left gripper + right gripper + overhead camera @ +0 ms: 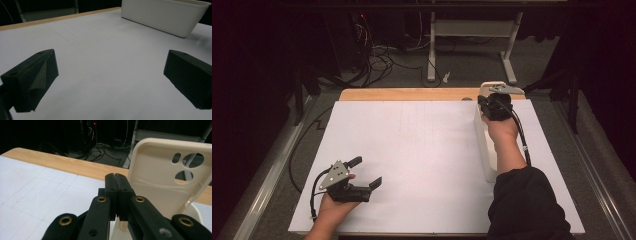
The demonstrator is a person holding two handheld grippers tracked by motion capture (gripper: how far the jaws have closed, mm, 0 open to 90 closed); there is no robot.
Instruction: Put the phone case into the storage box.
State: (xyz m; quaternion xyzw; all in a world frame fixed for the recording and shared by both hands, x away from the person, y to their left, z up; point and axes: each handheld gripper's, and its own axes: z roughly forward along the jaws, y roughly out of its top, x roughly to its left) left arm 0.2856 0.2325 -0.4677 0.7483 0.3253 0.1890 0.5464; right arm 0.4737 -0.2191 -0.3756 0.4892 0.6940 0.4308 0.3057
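Since the right gripper (pixel 486 100) sits at upper right, pinched on the phone case (pixel 160 177) above the long bin (pixel 484 145), it's nearer; the left gripper (pixel 364 172) waits wide, lower left.

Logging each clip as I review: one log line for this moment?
left gripper: open, low over white sheet | right gripper: shut, above white bin | cream phone case: upright beside right jaws, grip unclear

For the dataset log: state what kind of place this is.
Probably a lab recording station: a table under a white sheet, loose cables on the floor behind it, dark surroundings, and a hand-held left gripper.
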